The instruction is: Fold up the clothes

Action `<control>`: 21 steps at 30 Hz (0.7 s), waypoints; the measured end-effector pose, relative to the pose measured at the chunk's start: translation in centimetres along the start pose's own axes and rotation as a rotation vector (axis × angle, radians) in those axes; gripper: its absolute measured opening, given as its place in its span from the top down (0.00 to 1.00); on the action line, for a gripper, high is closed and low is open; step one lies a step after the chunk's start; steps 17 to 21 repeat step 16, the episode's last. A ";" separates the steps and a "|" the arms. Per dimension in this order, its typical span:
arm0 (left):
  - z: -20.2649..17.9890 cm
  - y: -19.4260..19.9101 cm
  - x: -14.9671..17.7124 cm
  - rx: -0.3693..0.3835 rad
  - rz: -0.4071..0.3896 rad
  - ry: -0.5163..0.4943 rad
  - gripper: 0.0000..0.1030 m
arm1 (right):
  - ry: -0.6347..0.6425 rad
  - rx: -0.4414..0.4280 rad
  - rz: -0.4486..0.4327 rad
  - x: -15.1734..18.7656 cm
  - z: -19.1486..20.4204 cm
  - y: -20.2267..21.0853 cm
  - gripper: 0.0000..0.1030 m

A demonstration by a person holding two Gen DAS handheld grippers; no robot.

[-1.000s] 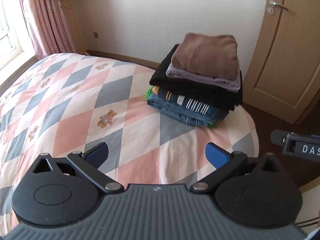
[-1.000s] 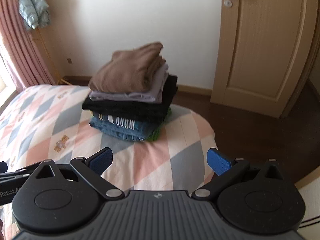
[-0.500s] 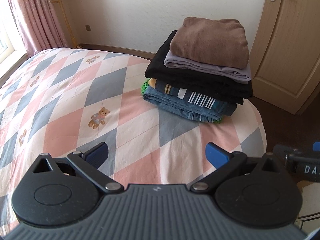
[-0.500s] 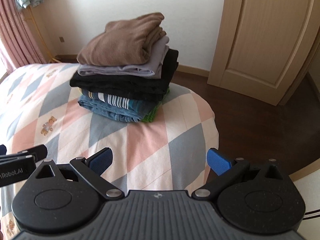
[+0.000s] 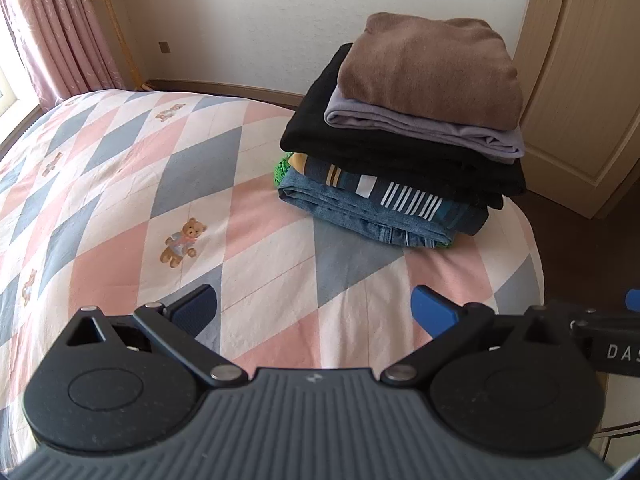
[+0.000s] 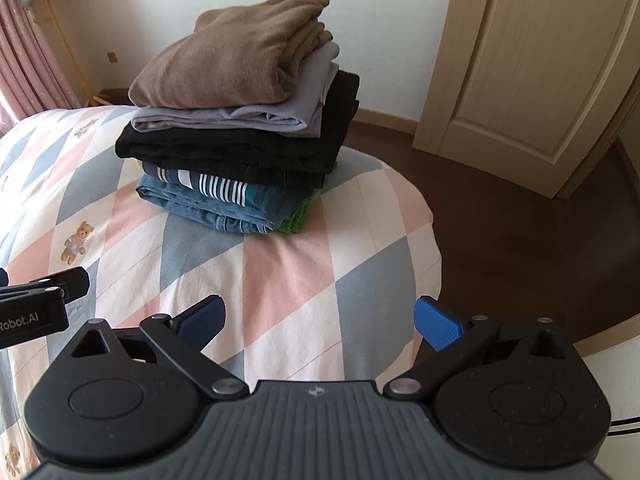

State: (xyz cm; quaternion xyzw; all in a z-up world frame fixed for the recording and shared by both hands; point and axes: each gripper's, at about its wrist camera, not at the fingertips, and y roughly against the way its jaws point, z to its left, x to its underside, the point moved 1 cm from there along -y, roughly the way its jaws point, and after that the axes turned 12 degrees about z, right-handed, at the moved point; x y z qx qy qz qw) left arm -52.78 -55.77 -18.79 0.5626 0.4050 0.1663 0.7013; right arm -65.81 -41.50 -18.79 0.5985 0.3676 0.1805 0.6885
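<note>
A stack of folded clothes [image 5: 404, 136] [image 6: 240, 128] sits near the bed's far right corner: a brown top [image 5: 432, 68] uppermost, then lilac, black, striped and denim pieces, with a green one at the bottom. My left gripper [image 5: 314, 310] hovers open over the bedspread in front of the stack, holding nothing. My right gripper [image 6: 320, 322] is likewise open and empty, short of the stack. Each gripper's body shows at the edge of the other's view.
The bed [image 5: 120, 184] has a pink, grey and white diamond quilt with small bears. A wooden door [image 6: 532, 60] and dark floor [image 6: 520, 216] lie right of the bed. Pink curtains [image 5: 52, 28] hang at the far left.
Both grippers have moved closer to the stack, which now looks larger in both views. Their jaws stayed open.
</note>
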 end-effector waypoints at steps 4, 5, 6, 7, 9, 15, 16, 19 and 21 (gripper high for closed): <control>0.0 -0.8 -0.7 -0.001 -0.003 -0.002 0.01 | -0.003 0.005 0.009 -0.7 0.1 -0.8 0.00; 0.0 -1.0 -0.9 -0.002 -0.004 -0.001 0.01 | -0.004 0.006 0.010 -0.9 0.0 -1.0 0.00; 0.0 -1.2 -1.0 -0.003 -0.003 -0.001 0.01 | -0.005 0.005 0.012 -1.1 0.0 -1.2 0.00; 0.0 -1.3 -1.2 -0.003 -0.002 0.000 0.01 | -0.006 0.005 0.014 -1.2 0.0 -1.3 0.00; 0.1 -1.6 -1.5 -0.001 -0.002 0.002 0.01 | -0.008 0.007 0.014 -1.6 0.0 -1.5 0.00; 0.2 -1.5 -2.2 0.015 -0.036 0.003 0.01 | -0.014 0.008 0.014 -2.4 -0.1 -1.9 0.00; 0.1 -1.4 -2.2 0.019 -0.044 0.005 0.01 | -0.014 0.008 0.011 -2.5 -0.1 -1.9 0.00; 0.1 -1.4 -2.2 0.019 -0.044 0.005 0.01 | -0.014 0.008 0.011 -2.5 -0.1 -1.9 0.00; 0.1 -1.4 -2.2 0.019 -0.044 0.005 0.01 | -0.014 0.008 0.011 -2.5 -0.1 -1.9 0.00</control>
